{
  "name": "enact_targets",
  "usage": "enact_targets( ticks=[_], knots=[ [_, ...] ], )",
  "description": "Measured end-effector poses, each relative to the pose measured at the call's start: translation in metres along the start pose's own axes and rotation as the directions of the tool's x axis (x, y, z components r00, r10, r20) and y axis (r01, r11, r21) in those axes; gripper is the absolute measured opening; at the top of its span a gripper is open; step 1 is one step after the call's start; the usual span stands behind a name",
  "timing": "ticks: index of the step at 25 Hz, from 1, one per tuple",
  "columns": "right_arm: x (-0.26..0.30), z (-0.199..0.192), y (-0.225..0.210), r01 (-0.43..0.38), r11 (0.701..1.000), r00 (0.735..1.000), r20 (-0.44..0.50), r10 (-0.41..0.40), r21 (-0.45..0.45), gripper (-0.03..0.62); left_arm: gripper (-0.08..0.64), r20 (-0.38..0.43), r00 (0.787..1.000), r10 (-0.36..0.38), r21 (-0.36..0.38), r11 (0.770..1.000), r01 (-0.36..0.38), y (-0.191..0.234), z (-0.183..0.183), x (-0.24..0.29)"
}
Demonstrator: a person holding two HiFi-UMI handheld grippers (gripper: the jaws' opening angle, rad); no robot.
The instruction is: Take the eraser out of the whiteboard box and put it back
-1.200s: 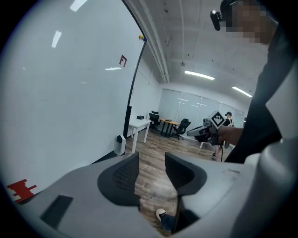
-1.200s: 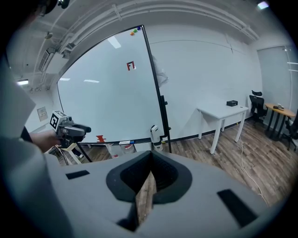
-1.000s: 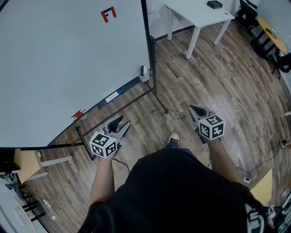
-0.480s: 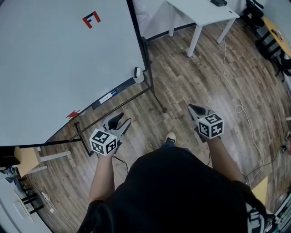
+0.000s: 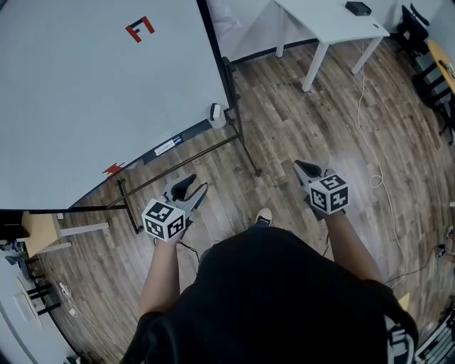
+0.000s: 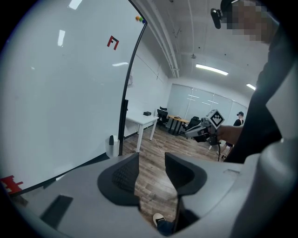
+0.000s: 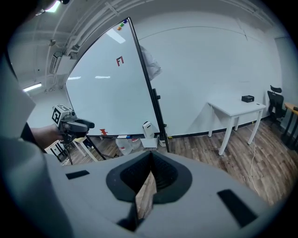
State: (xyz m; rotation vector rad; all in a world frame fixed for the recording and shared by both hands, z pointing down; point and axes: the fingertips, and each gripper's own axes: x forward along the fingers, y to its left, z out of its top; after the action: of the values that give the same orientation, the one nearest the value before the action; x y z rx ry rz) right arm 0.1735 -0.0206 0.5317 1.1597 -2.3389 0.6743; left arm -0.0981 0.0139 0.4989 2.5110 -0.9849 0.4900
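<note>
Nothing begun: left hand-held gripper (image 5: 190, 189) gapes empty, right hand-held gripper (image 5: 303, 168) pressed together (both well apart from the whiteboard (image 5: 85, 99))

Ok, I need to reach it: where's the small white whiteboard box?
Head view: the small white box sits at the whiteboard's lower right corner, beside its black frame post, ahead of the left gripper.

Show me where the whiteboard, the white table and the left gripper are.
whiteboard (image 5: 92, 92), head view, on its bare white surface.
white table (image 5: 327, 18), head view, on the tabletop.
left gripper (image 5: 197, 183), head view, midway between its fingertips.
</note>
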Motion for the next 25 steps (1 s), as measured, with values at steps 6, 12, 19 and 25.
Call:
enact_targets(
  ticks=[6, 12, 19, 25],
  knots=[
    [0.007, 0.003, -0.001, -0.026, 1.0, 1.0, -0.006, 0.026, -0.013, -0.005, 0.181, 0.008, 0.999, 0.039, -0.023, 0.999, -0.039, 0.005, -0.003, -0.003],
    [0.006, -0.003, -0.007, -0.039, 0.999, 0.999, -0.028, 0.039, -0.021, -0.005, 0.181, 0.025, 0.998, 0.063, -0.031, 0.998, -0.062, 0.007, 0.001, 0.002],
    [0.007, -0.001, -0.013, -0.063, 0.997, 0.998, -0.035, 0.061, -0.043, -0.005, 0.181, 0.016, 0.998, 0.068, -0.04, 0.997, -0.068, 0.0, 0.001, 0.015],
    [0.002, -0.01, -0.018, -0.063, 0.998, 0.997, -0.044, 0.062, -0.03, -0.005, 0.181, 0.01, 0.998, 0.055, -0.028, 0.998, -0.055, -0.005, 0.007, 0.026]
  ],
)
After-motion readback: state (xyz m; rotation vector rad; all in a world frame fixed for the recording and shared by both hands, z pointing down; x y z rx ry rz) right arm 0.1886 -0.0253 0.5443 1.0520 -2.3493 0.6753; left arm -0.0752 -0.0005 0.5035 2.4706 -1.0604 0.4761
